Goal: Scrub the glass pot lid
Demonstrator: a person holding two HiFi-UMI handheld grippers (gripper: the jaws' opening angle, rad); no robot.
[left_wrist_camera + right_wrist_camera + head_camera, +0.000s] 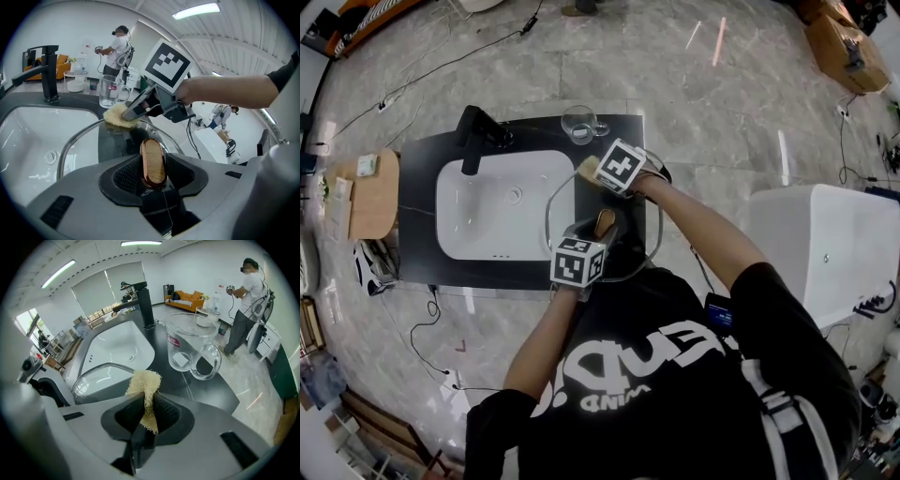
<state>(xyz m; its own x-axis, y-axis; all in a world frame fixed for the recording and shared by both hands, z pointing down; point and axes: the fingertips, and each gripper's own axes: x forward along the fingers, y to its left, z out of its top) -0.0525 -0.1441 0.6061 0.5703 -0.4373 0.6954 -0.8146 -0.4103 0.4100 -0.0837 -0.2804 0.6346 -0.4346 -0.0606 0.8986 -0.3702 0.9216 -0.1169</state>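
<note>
While the left gripper (153, 171) clamps the oblong handle (153, 157) of the glass pot lid (89, 140) between its pads, steadying the lid across the edge of the sink (487, 211), the right gripper (149, 404) pinches a loofah pad (144, 380) at the lid's far rim. The glass lies just below the right fingers and runs back toward the left ones. The handle's long axis follows the left jaws, so the scrubbing stroke looks to be the right hand's.

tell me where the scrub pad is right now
In the right gripper view the scrub pad is pinched in the right gripper's jaws, at the glass lid's rim, just short of the glass jug.
</note>
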